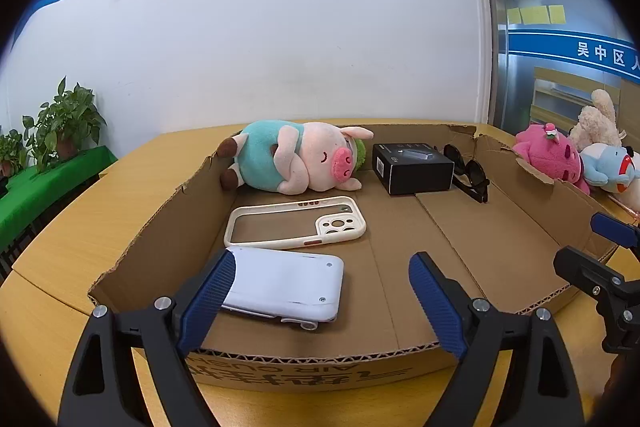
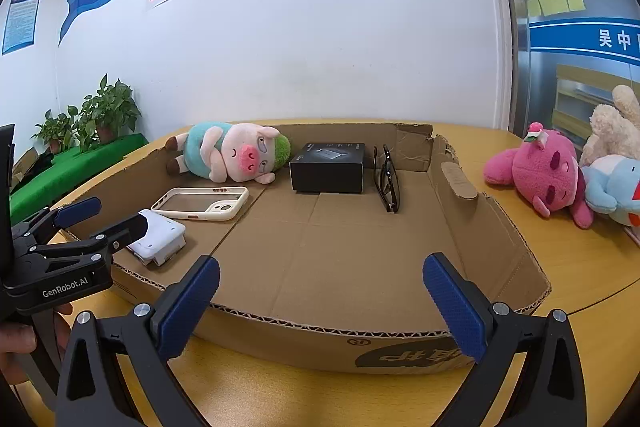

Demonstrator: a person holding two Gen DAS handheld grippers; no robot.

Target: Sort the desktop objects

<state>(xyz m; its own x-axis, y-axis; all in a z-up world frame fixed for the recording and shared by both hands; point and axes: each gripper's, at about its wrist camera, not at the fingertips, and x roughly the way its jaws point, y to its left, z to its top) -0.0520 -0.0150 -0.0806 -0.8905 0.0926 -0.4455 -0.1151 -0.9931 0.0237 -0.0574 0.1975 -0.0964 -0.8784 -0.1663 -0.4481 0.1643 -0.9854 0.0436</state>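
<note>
A shallow cardboard tray [image 1: 516, 223] [image 2: 472, 227] lies on the wooden table. Inside it are a plush pig [image 1: 296, 159] [image 2: 232, 155], a black box [image 1: 412, 167] [image 2: 328, 167], dark sunglasses [image 1: 472, 175] [image 2: 386, 179], a cream phone case [image 1: 296, 223] [image 2: 202, 203] and a white device [image 1: 288, 283] [image 2: 160, 239]. My left gripper [image 1: 322, 303] [image 2: 116, 215] is open over the tray's near left corner. The white device lies flat by its left finger, and no pad presses on it. My right gripper [image 2: 322, 307] [image 1: 600, 247] is open and empty above the tray's near wall.
Outside the tray, on the table at the right, lie a pink plush [image 1: 552, 155] [image 2: 540, 171], a blue plush [image 2: 612, 187] and a cream plush [image 2: 616, 127]. Potted plants [image 2: 100, 115] stand on a green-covered surface at the far left. A white wall is close behind the table.
</note>
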